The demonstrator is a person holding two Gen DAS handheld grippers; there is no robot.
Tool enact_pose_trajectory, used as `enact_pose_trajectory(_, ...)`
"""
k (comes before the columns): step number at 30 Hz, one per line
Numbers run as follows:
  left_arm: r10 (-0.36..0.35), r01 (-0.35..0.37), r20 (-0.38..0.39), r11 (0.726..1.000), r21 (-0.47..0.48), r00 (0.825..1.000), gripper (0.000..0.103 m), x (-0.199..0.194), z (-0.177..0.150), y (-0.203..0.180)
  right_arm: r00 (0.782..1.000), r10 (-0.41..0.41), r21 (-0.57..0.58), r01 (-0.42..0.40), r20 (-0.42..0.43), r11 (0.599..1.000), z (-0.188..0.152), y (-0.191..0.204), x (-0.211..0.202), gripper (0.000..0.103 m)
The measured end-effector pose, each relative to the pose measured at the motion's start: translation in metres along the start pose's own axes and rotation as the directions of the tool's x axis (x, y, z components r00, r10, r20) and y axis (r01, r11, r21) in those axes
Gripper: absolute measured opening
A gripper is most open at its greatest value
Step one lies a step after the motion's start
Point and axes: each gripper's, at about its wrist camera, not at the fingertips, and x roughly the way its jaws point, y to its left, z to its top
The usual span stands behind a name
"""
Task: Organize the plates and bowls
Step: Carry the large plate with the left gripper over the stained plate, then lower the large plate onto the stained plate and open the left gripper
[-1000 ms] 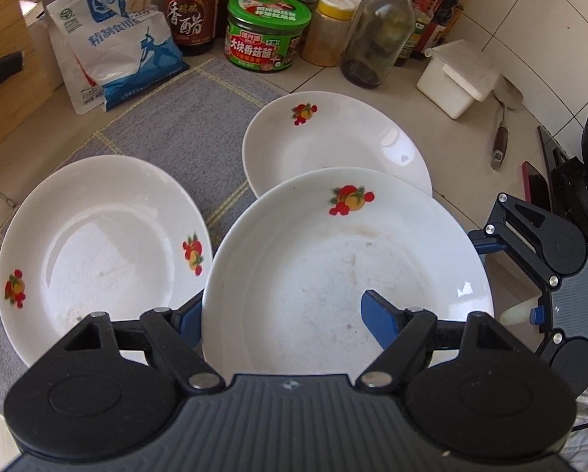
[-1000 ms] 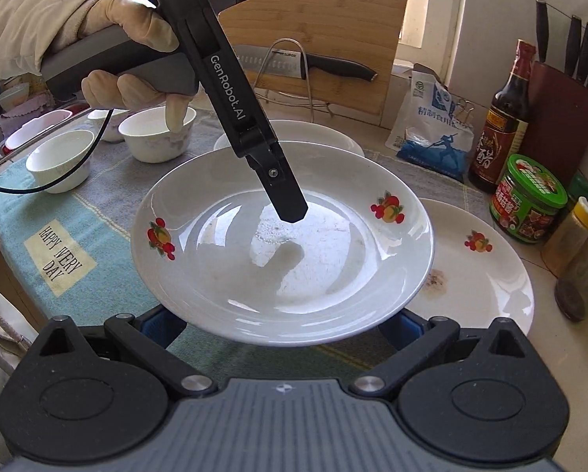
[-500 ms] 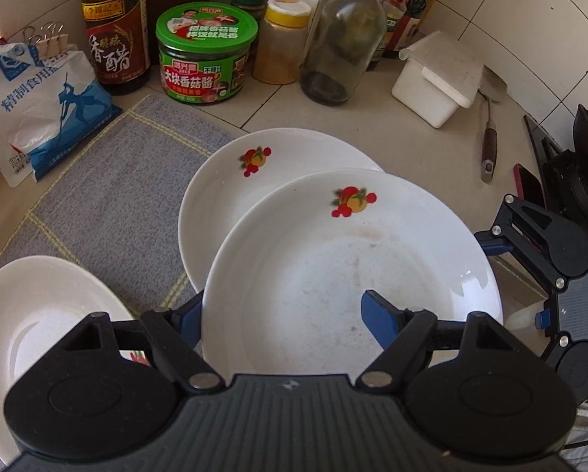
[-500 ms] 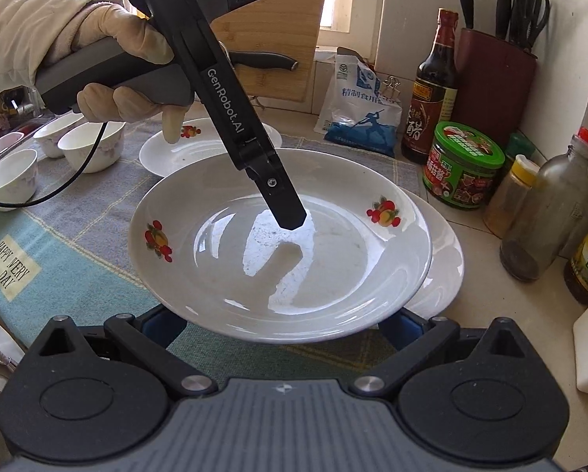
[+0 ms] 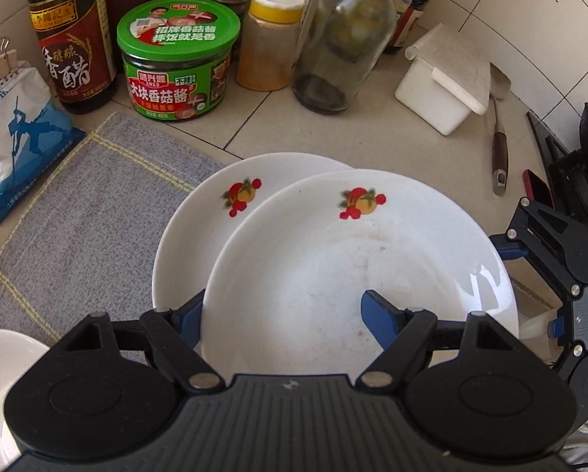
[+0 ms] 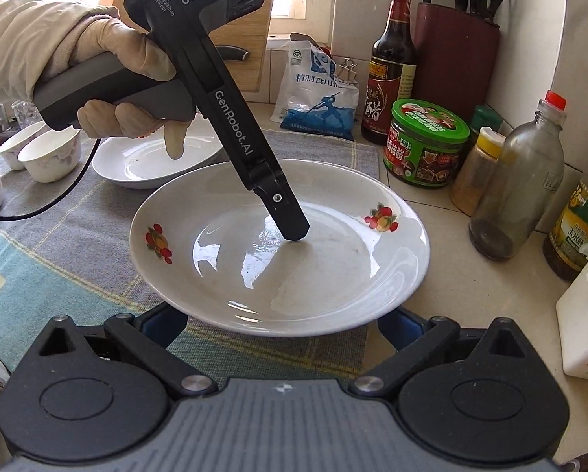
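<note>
A white plate with fruit motifs [image 5: 352, 275] [image 6: 333, 267] is gripped at its near rim by my left gripper [image 5: 284, 314], shut, one blue pad inside the plate and one under it. It sits over a matching plate [image 5: 191, 236] on the counter, offset to the right; I cannot tell whether they touch. In the right wrist view, a gloved hand [image 6: 109, 55] holds the left gripper, and one of its fingers [image 6: 290, 216] is inside the plate. My right gripper [image 6: 280, 324] [image 5: 531, 285] stands open, its pads spread wide beneath the plate's rim.
A third plate [image 6: 152, 161] and small white bowls [image 6: 52, 153] stand on the grey-blue mat [image 5: 77, 204]. At the back are a vinegar bottle [image 5: 69, 51], green jar [image 5: 176, 67], spice jar [image 5: 270, 39], glass bottle [image 5: 341, 39], salt bag [image 5: 14, 129], white box [image 5: 447, 78] and knife block [image 6: 455, 51].
The left gripper has carried its plate rightward and slightly down, toward the jars, and it now covers most of the lower plate. The plate on the mat slid left. The right gripper followed.
</note>
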Motion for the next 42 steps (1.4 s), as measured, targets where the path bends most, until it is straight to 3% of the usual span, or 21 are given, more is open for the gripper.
enact_pose_trajectory(12, -0.017, 0.016, -0.023, 1.000, -0.016, 1.000, 0.081, 0.014, 0.007, 0.004, 1.000, -0.012, 0.030, 0.013, -0.013, 0.999, -0.002, -0.005, 0.001, 0.103)
enact_pose_trajectory(20, 0.018, -0.018, -0.034, 1.000, 0.004, 0.999, 0.089, 0.019, 0.008, 0.000, 1.000, -0.010, 0.031, 0.011, -0.007, 0.999, -0.001, -0.006, 0.002, 0.103)
enact_pose_trajectory(42, 0.078, -0.078, -0.013, 0.997, -0.021, 0.997, 0.090, -0.004, -0.003, 0.004, 1.000, -0.011, 0.032, 0.010, 0.022, 0.999, -0.002, -0.006, -0.002, 0.103)
